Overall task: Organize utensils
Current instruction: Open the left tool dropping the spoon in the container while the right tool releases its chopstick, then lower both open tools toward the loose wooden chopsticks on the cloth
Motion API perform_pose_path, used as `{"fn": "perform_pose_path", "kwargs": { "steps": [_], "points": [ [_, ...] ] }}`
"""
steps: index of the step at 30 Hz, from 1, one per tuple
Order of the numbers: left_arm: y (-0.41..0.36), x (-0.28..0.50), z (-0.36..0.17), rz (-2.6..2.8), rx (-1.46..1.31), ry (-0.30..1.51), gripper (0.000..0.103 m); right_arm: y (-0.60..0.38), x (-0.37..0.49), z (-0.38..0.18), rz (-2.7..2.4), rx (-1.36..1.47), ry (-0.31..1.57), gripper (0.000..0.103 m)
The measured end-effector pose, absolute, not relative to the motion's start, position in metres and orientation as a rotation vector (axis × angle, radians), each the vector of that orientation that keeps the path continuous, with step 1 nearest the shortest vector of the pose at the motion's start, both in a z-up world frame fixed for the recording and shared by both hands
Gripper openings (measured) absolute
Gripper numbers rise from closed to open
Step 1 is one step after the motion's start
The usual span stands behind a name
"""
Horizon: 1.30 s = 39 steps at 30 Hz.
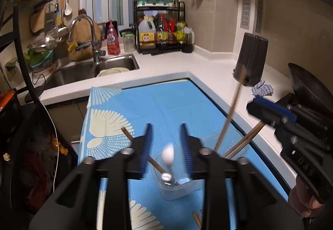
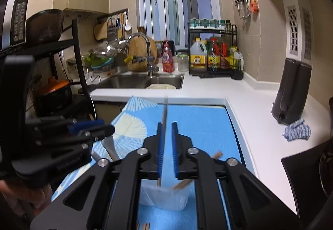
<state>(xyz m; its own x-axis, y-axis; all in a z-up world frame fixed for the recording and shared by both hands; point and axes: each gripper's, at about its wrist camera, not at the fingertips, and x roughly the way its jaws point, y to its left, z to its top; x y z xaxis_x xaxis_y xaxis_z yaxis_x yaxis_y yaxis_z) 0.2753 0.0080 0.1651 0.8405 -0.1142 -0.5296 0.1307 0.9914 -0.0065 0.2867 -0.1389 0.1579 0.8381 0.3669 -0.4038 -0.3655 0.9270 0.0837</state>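
A clear plastic cup stands on the blue patterned mat. It holds a white spoon, a metal utensil end and a wooden stick. My left gripper is open above it, jaws either side of the spoon without touching. A second clear cup holds wooden chopsticks. My right gripper is open, its jaws narrowly apart, and a blurred chopstick stands loose between them with its tip in this cup. The right gripper also shows in the left wrist view.
A white counter wraps around the mat, with a sink, a bottle rack, a dark knife block, a blue cloth and a wok. More chopsticks lie on the mat's near edge.
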Motion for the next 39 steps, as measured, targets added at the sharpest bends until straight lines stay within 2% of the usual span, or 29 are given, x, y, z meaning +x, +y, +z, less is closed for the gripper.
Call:
{"fn": "perform_pose_path", "kwargs": {
  "steps": [2, 5, 7, 9, 12, 21, 29, 32, 39],
  "points": [
    [0.008, 0.263, 0.171, -0.12, 0.031, 0.519, 0.049, -0.147, 0.278, 0.155, 0.373, 0.02, 0.434, 0.032],
    [0.008, 0.242, 0.182, -0.108, 0.024, 0.459, 0.059, -0.155, 0.262, 0.158, 0.367, 0.019, 0.43, 0.034],
    [0.009, 0.223, 0.189, -0.098, 0.021, 0.417, 0.061, -0.158, 0.248, 0.163, 0.362, 0.009, 0.412, 0.036],
    [0.009, 0.204, 0.193, -0.087, 0.021, 0.381, 0.069, -0.164, 0.229, 0.169, 0.359, 0.014, 0.389, 0.037],
    [0.01, 0.178, 0.193, -0.081, 0.011, 0.346, 0.074, -0.169, 0.198, 0.172, 0.356, 0.014, 0.355, 0.038],
    [0.003, 0.106, 0.143, -0.08, 0.016, 0.38, 0.085, -0.176, 0.12, 0.128, 0.343, 0.008, 0.373, 0.042],
    [0.004, 0.062, 0.066, -0.038, -0.038, 0.477, 0.085, -0.184, 0.079, 0.063, 0.311, 0.018, 0.476, 0.043],
    [-0.003, 0.054, 0.041, 0.008, -0.004, 0.527, 0.076, -0.185, 0.067, 0.04, 0.31, 0.01, 0.521, 0.043],
    [-0.013, 0.035, 0.005, -0.013, -0.086, 0.595, 0.073, -0.186, 0.051, 0.004, 0.315, 0.028, 0.593, 0.041]
  ]
}}
